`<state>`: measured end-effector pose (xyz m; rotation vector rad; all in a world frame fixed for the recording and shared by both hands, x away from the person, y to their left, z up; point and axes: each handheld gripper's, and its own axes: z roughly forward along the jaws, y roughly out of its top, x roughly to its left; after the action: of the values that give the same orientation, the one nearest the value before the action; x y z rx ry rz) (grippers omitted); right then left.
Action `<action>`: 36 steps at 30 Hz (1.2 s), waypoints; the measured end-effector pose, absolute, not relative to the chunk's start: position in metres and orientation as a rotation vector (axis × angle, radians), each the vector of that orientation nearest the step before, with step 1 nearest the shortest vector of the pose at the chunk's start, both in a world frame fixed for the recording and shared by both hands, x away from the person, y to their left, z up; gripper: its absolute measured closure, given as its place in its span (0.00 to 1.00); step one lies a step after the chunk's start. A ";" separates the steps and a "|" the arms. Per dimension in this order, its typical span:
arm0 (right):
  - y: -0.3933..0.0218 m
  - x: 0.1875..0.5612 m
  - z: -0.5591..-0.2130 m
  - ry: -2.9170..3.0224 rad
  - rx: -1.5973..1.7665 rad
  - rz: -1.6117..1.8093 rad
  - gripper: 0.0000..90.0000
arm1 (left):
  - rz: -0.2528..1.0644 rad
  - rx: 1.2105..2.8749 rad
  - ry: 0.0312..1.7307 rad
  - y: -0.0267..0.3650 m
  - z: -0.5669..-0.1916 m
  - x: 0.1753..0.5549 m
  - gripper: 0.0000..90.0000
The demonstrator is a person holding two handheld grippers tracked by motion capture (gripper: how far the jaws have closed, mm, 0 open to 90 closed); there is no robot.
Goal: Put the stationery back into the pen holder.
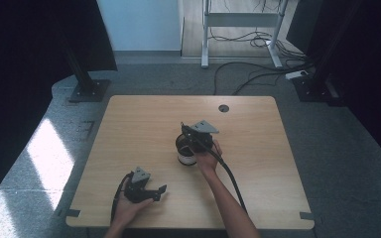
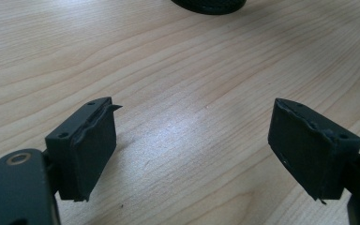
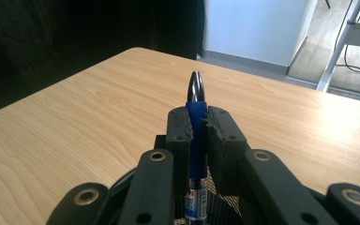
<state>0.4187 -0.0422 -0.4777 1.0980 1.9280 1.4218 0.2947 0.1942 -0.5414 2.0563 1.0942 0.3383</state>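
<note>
Right gripper view showed what the high view hid: a blue plastic pen w/ silver tip [image 3: 196,117] pinched upright between the right gripper's [image 3: 197,123] black fingers [image 3: 178,129], lower barrel over a black mesh pen cup [image 1: 184,148] at center of the light wooden surface [image 1: 144,119]. High view: right gripper [image 1: 194,141] sat right over the cup. Left gripper [image 1: 151,192] lay near-left, well apart from the cup. Left gripper view: its fingers [image 2: 86,147] spread wide, bare wood between them, cup's dark base at the far edge. Grey floor w/ cables beyond.
</note>
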 end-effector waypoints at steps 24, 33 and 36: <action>-0.051 0.416 -0.485 1.955 1.106 1.380 0.84 | 0.324 2.083 1.084 0.191 -0.544 0.295 0.18; -0.052 0.411 -0.482 1.956 1.091 1.390 0.75 | 0.325 2.086 1.084 0.191 -0.544 0.295 0.18; -0.053 0.408 -0.481 1.958 1.085 1.399 0.69 | 0.322 2.083 1.083 0.191 -0.543 0.294 0.18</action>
<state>0.4083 -0.0527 -0.4805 1.0853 1.9579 1.3989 0.2943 0.1913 -0.5435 2.0828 1.0835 0.3223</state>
